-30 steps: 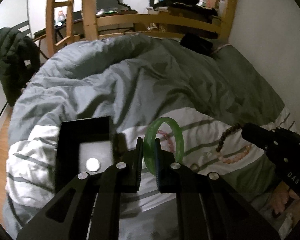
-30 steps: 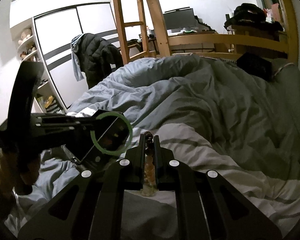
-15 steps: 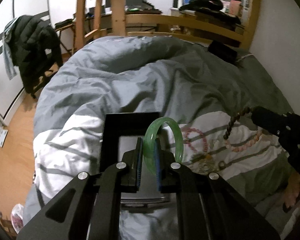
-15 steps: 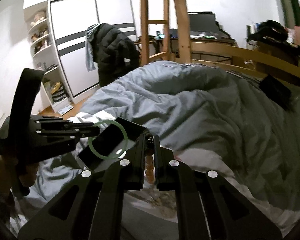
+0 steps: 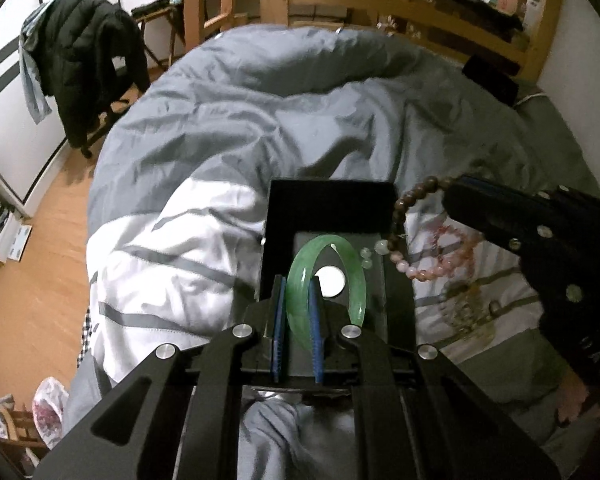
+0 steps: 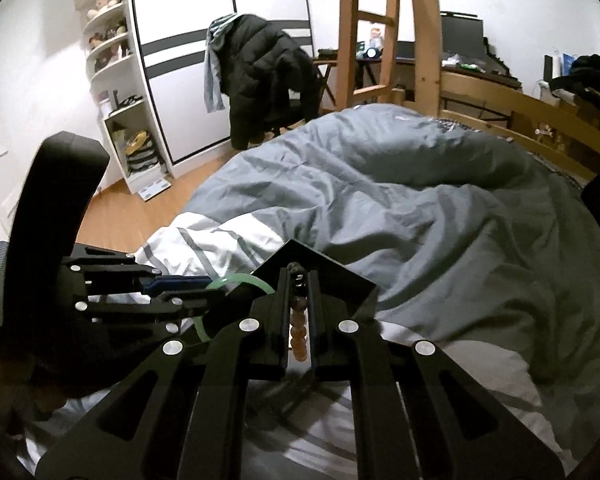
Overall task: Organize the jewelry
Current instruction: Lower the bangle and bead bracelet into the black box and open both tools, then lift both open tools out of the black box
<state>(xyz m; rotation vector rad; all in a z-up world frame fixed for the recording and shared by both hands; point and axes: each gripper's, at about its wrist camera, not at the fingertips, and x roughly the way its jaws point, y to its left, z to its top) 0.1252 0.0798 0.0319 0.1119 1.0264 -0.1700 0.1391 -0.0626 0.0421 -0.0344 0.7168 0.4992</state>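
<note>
Bed (image 5: 228, 128) is giving the box (image 5: 332, 200) a soft, unlevel base under both tools. Left tool (image 5: 298, 312) is pinching the green bangle (image 5: 326, 280) above the box, right tool (image 6: 298, 300) clamping the bead bracelet (image 5: 404, 236) beside it. Risks: bangle rolling out on release; dangling beads snagging the box rim.

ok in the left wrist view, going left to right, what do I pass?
Jacket → striped duvet → green bangle in the left gripper → bead bracelet → right gripper
</note>
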